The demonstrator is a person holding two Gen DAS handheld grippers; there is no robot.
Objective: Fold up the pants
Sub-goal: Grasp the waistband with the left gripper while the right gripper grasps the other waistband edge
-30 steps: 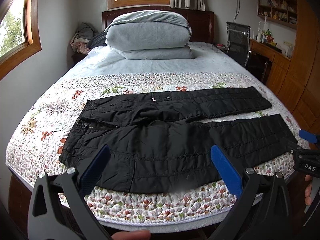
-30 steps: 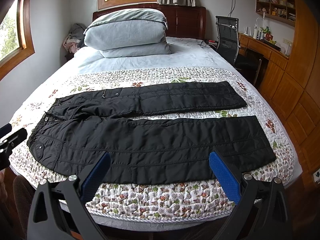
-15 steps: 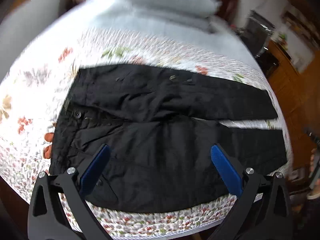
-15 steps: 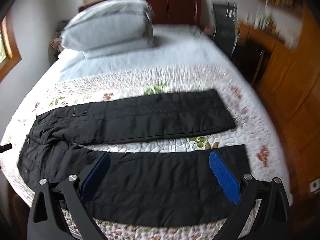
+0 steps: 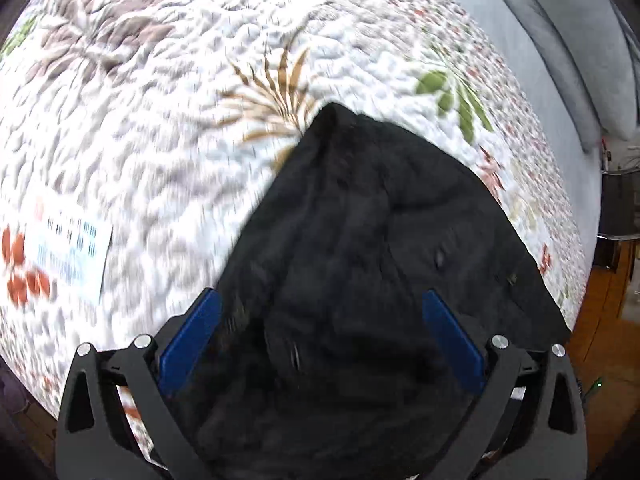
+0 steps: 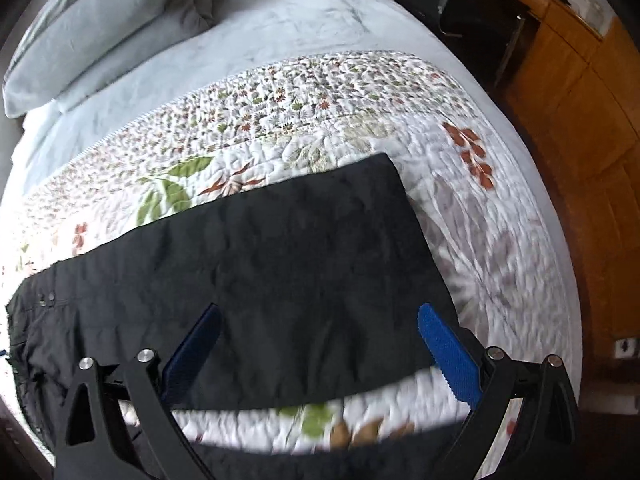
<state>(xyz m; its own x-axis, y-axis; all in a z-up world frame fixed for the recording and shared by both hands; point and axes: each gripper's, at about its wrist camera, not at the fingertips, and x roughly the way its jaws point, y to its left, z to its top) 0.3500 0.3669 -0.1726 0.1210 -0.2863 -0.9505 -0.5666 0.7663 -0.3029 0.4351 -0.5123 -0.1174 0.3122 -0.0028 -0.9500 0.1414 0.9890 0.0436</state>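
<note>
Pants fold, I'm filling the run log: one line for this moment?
stage: approach | left gripper: open over pants | right gripper: open over pants | quilt

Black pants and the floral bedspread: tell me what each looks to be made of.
Black pants: probably a matte woven synthetic, maybe lightly padded; the surface is dull with soft puckered creases and stitched seams, no shine.
Floral bedspread: likely quilted cotton or a cotton blend; white ground with printed leaves and flowers, and dense stitching that raises a pebbled texture, clearest in the left wrist view.

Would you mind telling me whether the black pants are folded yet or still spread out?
Still spread out: in the right wrist view the black pants lie flat on the floral quilt, both legs separate with quilt between them.
</note>
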